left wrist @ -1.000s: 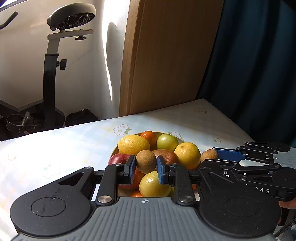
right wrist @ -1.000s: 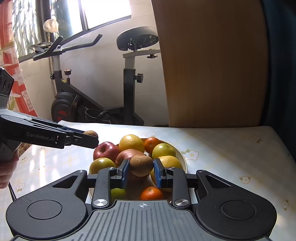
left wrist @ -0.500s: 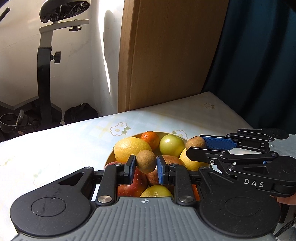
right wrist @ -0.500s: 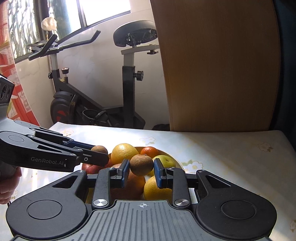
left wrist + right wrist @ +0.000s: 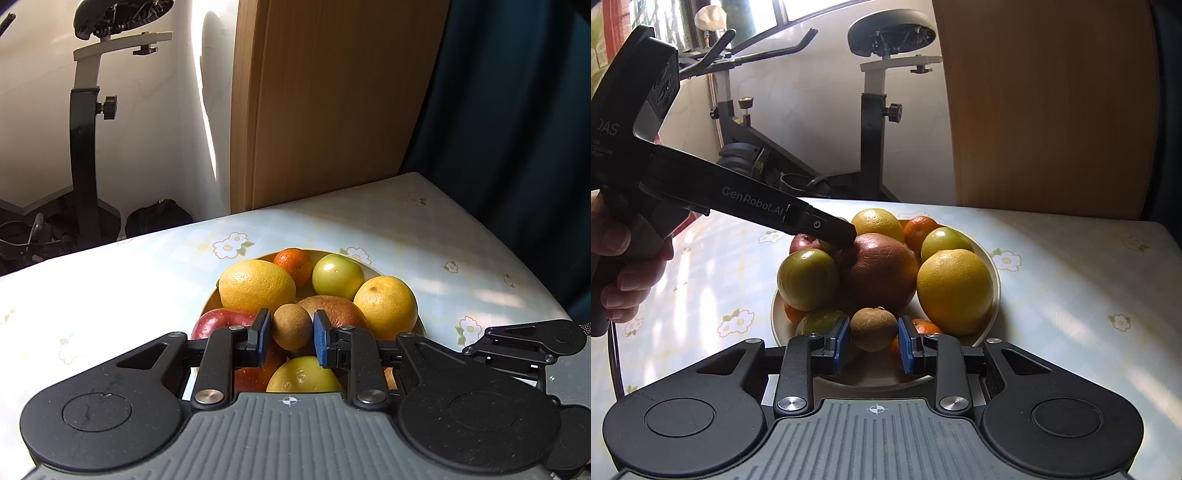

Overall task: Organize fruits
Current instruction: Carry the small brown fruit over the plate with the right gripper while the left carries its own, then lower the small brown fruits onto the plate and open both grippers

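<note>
A cream plate (image 5: 995,275) on the flowered table holds a pile of fruit: yellow oranges (image 5: 955,290), green apples (image 5: 808,278), a big reddish fruit (image 5: 881,271), tangerines (image 5: 294,263) and a red apple (image 5: 219,322). My left gripper (image 5: 289,334) is shut on a small brown kiwi (image 5: 291,326) over the middle of the pile; it also shows in the right wrist view (image 5: 846,232). My right gripper (image 5: 872,338) is shut on another brown kiwi (image 5: 873,328), low over the plate's near edge.
A wooden board (image 5: 325,99) and a dark blue curtain (image 5: 517,129) stand behind the table. An exercise bike (image 5: 871,110) stands past the table's far edge. The flowered tablecloth (image 5: 1071,277) spreads around the plate.
Both grippers have come down toward the plate with their kiwis. The right one has drawn back to the plate's near edge, out of the middle of the left view.
</note>
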Demonstrator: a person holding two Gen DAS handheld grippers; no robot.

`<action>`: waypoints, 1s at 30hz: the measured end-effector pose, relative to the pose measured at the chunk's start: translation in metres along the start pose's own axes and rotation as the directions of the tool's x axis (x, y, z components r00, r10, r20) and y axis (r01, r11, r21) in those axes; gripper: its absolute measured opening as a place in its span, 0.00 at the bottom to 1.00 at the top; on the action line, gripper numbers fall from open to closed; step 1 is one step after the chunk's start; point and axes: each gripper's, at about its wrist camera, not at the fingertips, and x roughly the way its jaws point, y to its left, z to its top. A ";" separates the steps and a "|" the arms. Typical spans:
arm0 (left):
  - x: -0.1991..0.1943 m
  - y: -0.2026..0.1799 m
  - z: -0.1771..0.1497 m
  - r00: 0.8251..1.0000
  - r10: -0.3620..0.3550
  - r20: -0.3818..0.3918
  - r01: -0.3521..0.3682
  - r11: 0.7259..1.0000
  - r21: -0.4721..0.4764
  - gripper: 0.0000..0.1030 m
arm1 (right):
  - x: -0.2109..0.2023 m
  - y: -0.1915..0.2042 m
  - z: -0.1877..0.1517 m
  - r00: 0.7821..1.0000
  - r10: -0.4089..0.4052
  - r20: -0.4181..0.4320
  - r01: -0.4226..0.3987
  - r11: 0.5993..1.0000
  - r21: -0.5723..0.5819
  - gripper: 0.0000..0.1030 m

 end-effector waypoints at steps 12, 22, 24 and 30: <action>-0.004 0.001 0.001 1.000 0.011 -0.008 -0.012 1.000 -0.021 0.29 | 0.002 0.001 0.003 1.000 -0.016 -0.008 0.016 1.000 0.011 0.26; -0.018 0.010 0.000 0.997 0.079 -0.012 -0.080 0.994 -0.074 0.65 | -0.009 -0.002 0.005 0.999 -0.049 0.016 0.048 0.998 0.049 0.33; -0.027 0.013 -0.003 0.995 0.101 0.003 -0.100 0.991 -0.087 0.66 | -0.013 -0.003 0.006 0.998 -0.056 0.026 0.054 0.997 0.055 0.35; -0.051 0.018 -0.013 0.981 0.195 0.017 -0.193 0.976 -0.097 0.80 | -0.029 -0.003 0.014 0.993 -0.104 0.058 0.101 0.993 0.067 0.44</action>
